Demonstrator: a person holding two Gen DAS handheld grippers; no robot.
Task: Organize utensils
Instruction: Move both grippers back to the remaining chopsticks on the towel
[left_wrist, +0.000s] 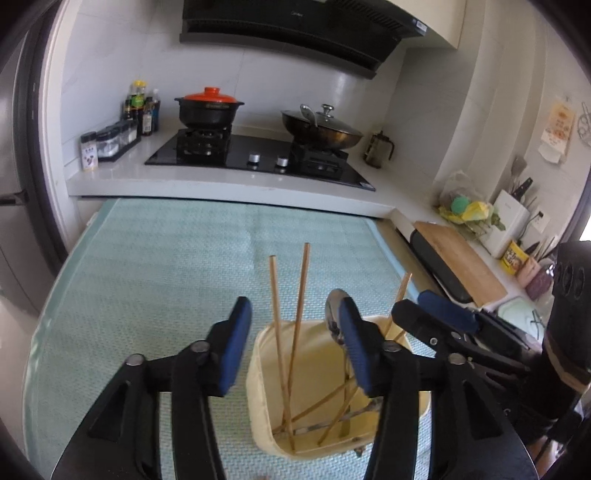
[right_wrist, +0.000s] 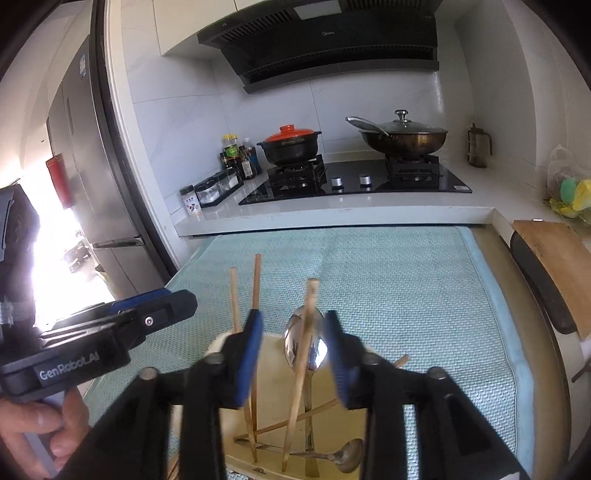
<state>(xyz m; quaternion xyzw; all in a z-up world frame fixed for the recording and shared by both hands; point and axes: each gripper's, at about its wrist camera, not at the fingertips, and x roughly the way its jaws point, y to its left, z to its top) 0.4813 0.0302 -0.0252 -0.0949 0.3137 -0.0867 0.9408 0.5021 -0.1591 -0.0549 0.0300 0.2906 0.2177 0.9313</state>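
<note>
A cream utensil holder (left_wrist: 266, 398) stands on the green mat (left_wrist: 147, 258); it also shows in the right wrist view (right_wrist: 236, 413). Several wooden chopsticks (left_wrist: 299, 314) and metal spoons (right_wrist: 301, 343) stand or lie inside it. My left gripper (left_wrist: 293, 328) is open and empty, its fingers on either side of the holder's near rim. My right gripper (right_wrist: 291, 350) is open and empty above the holder, with a chopstick (right_wrist: 304, 354) and a spoon between its fingers. The right gripper also shows in the left wrist view (left_wrist: 436, 314).
A white counter (left_wrist: 221, 177) behind the mat carries a black hob (left_wrist: 258, 155), a red-lidded pot (left_wrist: 208, 107), a lidded wok (left_wrist: 321, 127) and condiment bottles (left_wrist: 142, 110). A wooden board (left_wrist: 461, 262) lies at right. A fridge (right_wrist: 92, 166) stands at left.
</note>
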